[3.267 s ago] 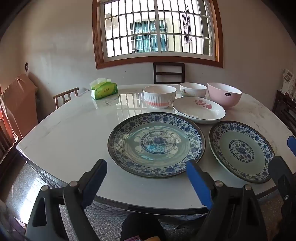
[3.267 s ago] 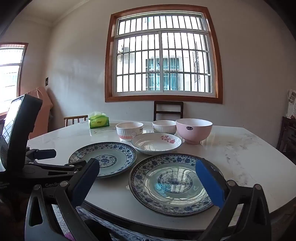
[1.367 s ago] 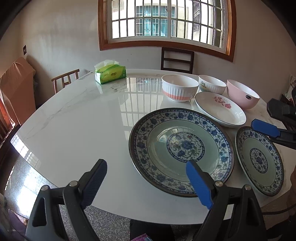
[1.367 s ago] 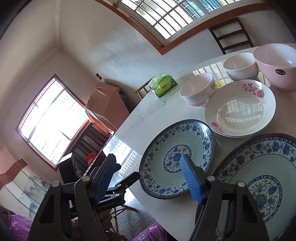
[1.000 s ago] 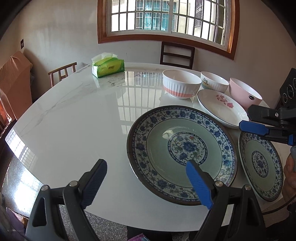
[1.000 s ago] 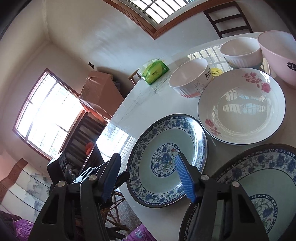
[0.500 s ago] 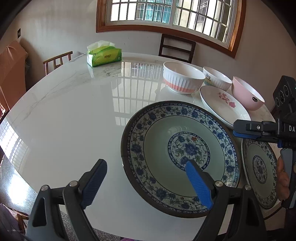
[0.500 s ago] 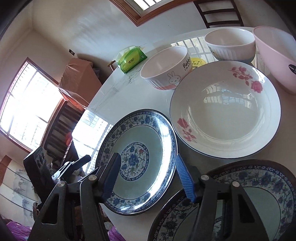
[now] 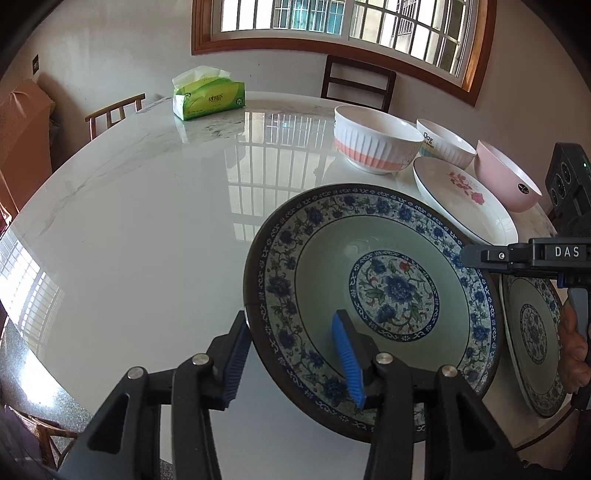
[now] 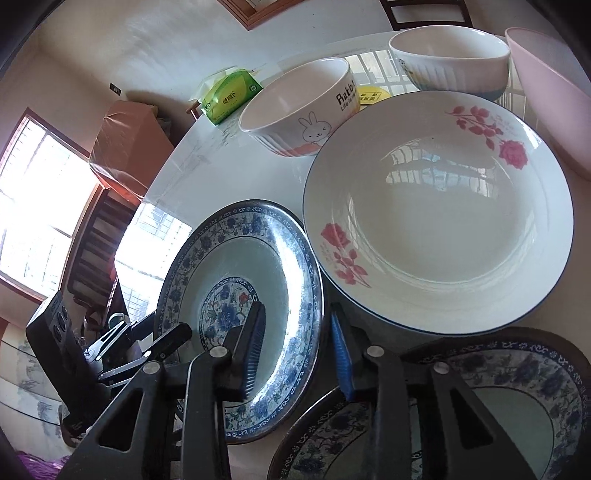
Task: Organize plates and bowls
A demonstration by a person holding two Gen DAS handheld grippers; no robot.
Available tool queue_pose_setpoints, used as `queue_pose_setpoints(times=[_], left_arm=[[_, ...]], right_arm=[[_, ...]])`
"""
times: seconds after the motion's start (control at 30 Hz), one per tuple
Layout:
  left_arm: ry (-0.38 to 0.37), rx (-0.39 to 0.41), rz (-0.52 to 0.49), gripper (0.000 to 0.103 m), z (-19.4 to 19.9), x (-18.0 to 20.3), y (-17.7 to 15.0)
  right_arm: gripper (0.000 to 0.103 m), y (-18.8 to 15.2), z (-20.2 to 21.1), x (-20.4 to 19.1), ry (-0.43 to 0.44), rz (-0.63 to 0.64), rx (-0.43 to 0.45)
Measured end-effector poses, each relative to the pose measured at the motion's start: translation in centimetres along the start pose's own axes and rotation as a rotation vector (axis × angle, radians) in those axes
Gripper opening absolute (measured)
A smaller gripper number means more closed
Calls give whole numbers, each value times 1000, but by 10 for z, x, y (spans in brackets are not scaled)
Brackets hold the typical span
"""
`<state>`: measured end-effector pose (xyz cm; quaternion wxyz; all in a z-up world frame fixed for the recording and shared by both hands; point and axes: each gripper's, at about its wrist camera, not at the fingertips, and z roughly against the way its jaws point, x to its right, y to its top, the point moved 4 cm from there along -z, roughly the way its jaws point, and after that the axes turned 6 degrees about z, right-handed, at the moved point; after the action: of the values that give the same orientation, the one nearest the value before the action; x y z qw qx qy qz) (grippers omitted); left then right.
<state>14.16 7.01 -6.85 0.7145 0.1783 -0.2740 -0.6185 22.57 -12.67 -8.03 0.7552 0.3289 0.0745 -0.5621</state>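
- Left wrist view: the left gripper straddles the near rim of the big blue plate, one finger outside the edge and one over the well. Its jaws have just been closing with the rim between them, but a gap shows at the inner pad, so it is not yet gripping.
- Right wrist view: the right gripper straddles the opposite rim of the same plate. Its jaws have also just been closing around the rim, and I cannot tell whether the pads press on it yet.
- The plate lies on the table, just beside a second blue plate and a rose plate.
- To do this well, I judge both grippers should clamp firmly on the rim before any lift, then rise together and level. A glazed rim is slippery, and an uneven pull could tip the plate.
- Lift straight up first. The neighbouring plates sit close enough to be knocked by a sideways slide.
- Behind the plates stand a rabbit bowl, a white bowl and a pink bowl.
- The tabletop is glossy pale marble and mirrors the barred window. The left half is bare except for a green tissue pack at the far edge.
- A dark chair stands under the window.
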Motion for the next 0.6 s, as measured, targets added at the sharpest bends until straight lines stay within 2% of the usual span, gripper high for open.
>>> queue_pose_setpoints(times=[0.07, 0.3, 0.6], left_arm=[[2, 6, 5, 39, 1, -4, 2], [39, 28, 15, 34, 3, -16, 9], [78, 46, 51, 32, 5, -38, 24]], right_arm=[[15, -1, 0, 7, 0, -30, 5], [12, -3, -4, 2, -1, -46, -2], [12, 4, -12, -11, 15, -48, -12]])
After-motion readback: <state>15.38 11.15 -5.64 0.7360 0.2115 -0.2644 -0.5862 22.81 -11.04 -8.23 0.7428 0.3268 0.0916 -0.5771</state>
